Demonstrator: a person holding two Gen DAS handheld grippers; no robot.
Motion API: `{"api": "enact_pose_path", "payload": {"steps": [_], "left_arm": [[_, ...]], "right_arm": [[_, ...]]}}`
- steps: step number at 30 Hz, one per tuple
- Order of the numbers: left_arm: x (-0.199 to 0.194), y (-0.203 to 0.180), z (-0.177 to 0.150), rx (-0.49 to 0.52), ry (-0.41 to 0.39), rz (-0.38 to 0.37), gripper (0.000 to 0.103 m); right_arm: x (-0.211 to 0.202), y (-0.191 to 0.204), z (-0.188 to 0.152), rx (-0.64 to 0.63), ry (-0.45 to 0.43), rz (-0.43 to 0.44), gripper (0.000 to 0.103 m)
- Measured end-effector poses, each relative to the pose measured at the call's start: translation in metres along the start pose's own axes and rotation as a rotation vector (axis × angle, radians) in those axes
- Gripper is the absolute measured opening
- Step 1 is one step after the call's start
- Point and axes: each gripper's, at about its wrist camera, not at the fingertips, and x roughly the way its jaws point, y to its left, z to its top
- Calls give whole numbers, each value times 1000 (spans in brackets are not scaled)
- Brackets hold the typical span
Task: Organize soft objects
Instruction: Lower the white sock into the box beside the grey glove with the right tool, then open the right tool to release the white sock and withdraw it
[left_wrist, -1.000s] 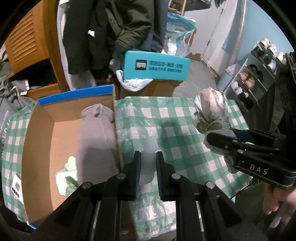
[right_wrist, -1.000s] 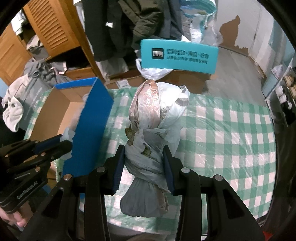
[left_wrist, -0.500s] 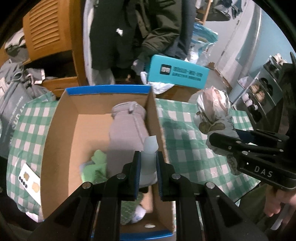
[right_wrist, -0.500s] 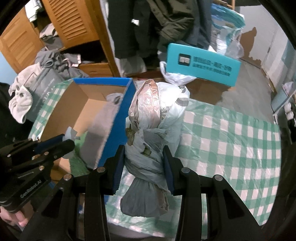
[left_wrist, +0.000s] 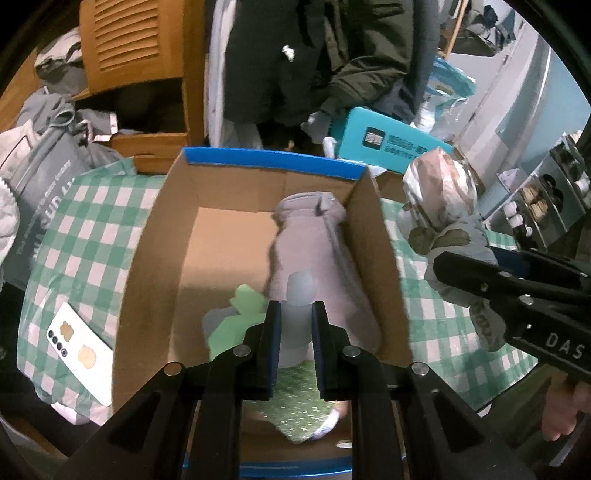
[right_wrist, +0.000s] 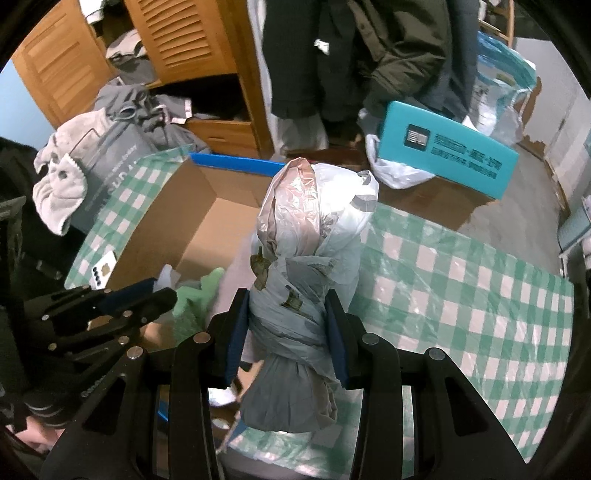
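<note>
My left gripper is shut on a small translucent white soft piece and hangs over the open cardboard box with the blue rim. Inside the box lie a grey rolled garment, a light green cloth and a green patterned item. My right gripper is shut on a knotted bundle of plastic bags, held above the box's right wall and the checked tablecloth. In the left wrist view the bundle and the right gripper's black body sit to the right.
A white phone lies on the cloth left of the box. A teal carton and a white plastic bag stand beyond the table. Dark coats, a wooden louvred cabinet and piled grey clothes fill the back. Shoe racks stand at right.
Both grippers have moved left across the table with their loads. The left one now hangs over the box's inside instead of the tablecloth; the bundle has come over the box's right wall.
</note>
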Motion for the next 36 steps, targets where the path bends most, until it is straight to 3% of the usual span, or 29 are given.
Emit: {"api": "enact_pose_path", "payload": {"steps": [15,20,24,27,30,36], "left_arm": [[6,34,-6,-64,29,36,16],[6,36,-6,-69,29,46,17],[5,36,-6,-79,32,55,29],[1,36,-5,-77,18,56,32],[-4,35,-5,-74,15,58,46],[-14,28,-2,-51,8,67,48]], "right_arm": [[25,40,9,-73,50,33,39],[29,42,9,-70,49,60,43],[26,39,9,-61,34,59,46],[20,35,10,-50,17,65,53],[15,30,10,-33,3,60,56],[3,20,6,-4,-16,49,66]]}}
